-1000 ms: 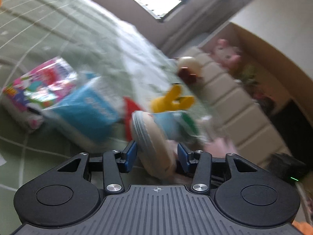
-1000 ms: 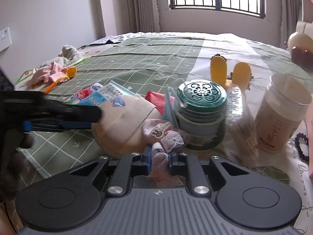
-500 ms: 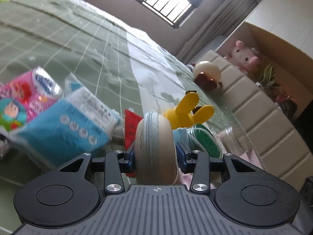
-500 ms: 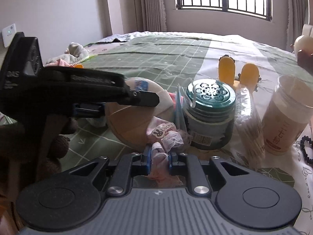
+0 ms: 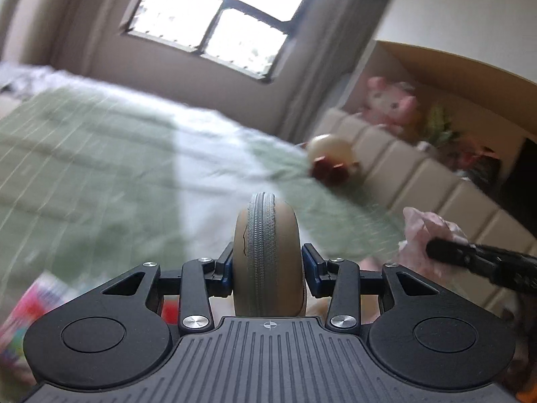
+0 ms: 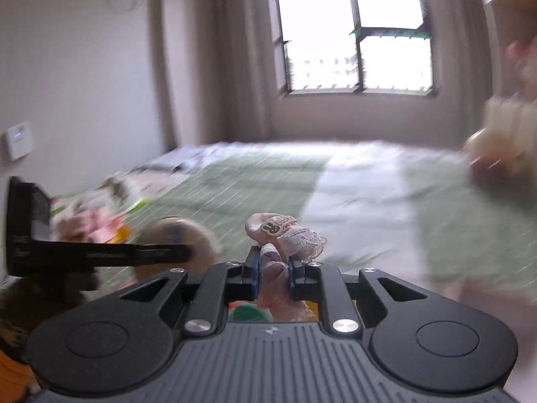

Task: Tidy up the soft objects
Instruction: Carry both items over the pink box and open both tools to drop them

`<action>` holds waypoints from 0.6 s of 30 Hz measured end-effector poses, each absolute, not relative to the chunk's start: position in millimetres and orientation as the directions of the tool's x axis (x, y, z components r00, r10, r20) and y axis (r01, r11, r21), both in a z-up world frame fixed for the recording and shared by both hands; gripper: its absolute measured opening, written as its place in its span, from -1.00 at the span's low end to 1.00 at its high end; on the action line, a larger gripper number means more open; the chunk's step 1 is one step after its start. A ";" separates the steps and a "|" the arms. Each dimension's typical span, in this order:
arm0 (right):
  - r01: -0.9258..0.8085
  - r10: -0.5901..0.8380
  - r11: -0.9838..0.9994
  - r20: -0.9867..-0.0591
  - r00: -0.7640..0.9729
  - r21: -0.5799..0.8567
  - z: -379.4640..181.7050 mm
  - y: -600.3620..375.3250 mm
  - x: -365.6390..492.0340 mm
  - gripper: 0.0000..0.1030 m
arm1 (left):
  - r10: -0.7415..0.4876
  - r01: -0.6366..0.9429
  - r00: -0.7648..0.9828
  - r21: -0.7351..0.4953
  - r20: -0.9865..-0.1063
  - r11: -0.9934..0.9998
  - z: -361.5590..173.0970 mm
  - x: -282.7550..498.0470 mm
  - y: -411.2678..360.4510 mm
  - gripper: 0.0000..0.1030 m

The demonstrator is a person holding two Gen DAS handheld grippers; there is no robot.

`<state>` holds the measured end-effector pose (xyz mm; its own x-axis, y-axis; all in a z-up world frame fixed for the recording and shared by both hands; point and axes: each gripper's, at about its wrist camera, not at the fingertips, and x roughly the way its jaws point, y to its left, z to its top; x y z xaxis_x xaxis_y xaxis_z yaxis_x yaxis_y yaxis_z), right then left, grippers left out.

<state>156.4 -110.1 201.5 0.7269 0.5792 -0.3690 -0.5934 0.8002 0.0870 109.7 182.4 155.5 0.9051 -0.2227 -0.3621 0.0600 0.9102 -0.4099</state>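
Round zipped pouch (image 5: 266,252) upright between left tongs (image 5: 267,263), above bed (image 5: 100,168); lace-trimmed cloth (image 6: 285,238) between right tongs (image 6: 272,273). Far right, round toy (image 5: 330,159) on bed against headboard (image 5: 419,181); plush pig (image 5: 391,102) on shelf behind

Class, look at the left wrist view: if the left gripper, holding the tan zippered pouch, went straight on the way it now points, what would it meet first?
Probably the green bedspread. The left gripper is shut on the tan zippered pouch, and beyond the pouch only bed shows. The round cream toy sits off to the right. Blur makes depth uncertain.
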 end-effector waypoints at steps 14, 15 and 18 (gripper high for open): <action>-0.332 0.299 0.942 -0.584 0.755 0.053 89.8 -279.6 211.1 0.05 | -0.562 0.387 0.660 -0.416 -0.498 0.823 140.0 286.1 -75.1 -0.14; -0.334 0.299 0.941 -0.588 0.752 0.052 82.1 -279.1 206.8 0.05 | -0.529 0.376 0.672 -0.376 -0.518 0.847 131.2 286.2 -82.6 -0.14; -0.347 0.314 0.936 -0.584 0.748 0.058 67.8 -287.2 192.9 0.05 | -0.525 0.370 0.689 -0.380 -0.499 0.847 119.4 279.0 -82.3 -0.14</action>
